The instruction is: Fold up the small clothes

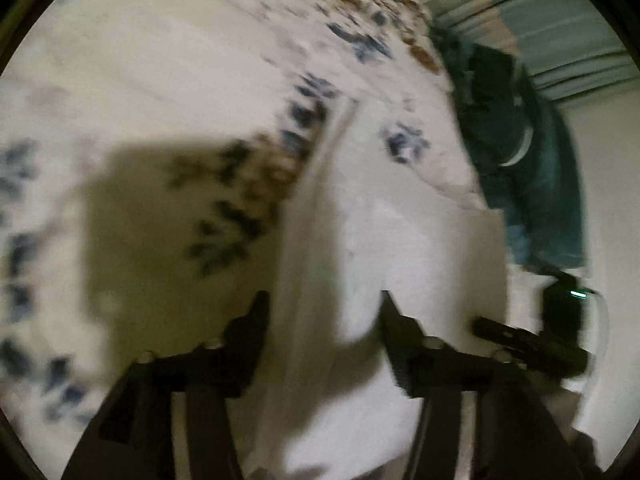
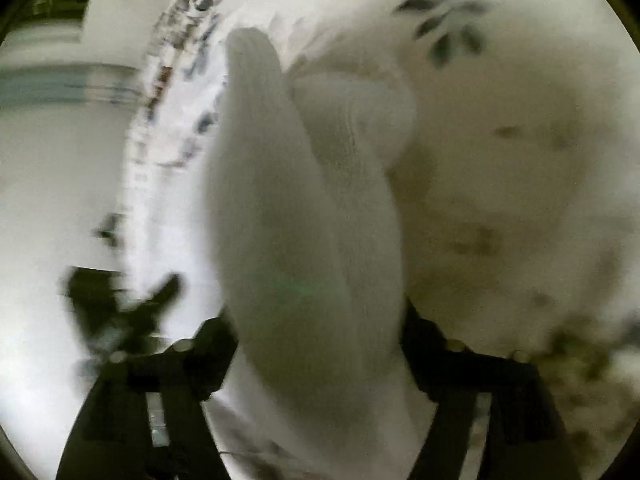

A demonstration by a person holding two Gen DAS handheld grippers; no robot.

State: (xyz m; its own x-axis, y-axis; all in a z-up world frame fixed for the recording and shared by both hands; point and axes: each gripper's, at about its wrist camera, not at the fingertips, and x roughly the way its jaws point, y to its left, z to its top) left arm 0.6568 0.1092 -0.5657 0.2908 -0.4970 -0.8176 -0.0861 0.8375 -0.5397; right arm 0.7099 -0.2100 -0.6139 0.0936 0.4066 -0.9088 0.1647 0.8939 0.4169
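both frames are blurred. the black left gripper (image 1: 324, 304) points down at a white, ribbed small cloth garment (image 1: 360, 240) lying on the bed's white sheet with blue and brown flower print (image 1: 140, 80); its jaws stand spread, with the cloth below the gap and not pinched. the black right gripper (image 2: 320, 320) has its jaws spread wide, with a raised fold of the garment (image 2: 288, 220) between them; whether they press it i cannot tell. a crumpled dark teal cloth (image 1: 532, 168) lies at the sheet's edge.

Home bedroom, likely. Work surface is bed: soft white bedsheet (image 1: 160, 60) printed with blue and brown flowers. Dark teal clothes (image 1: 532, 168) heaped at bed edge. Plain pale wall (image 2: 44, 152) behind; striped blue fabric (image 1: 552, 20) beyond.
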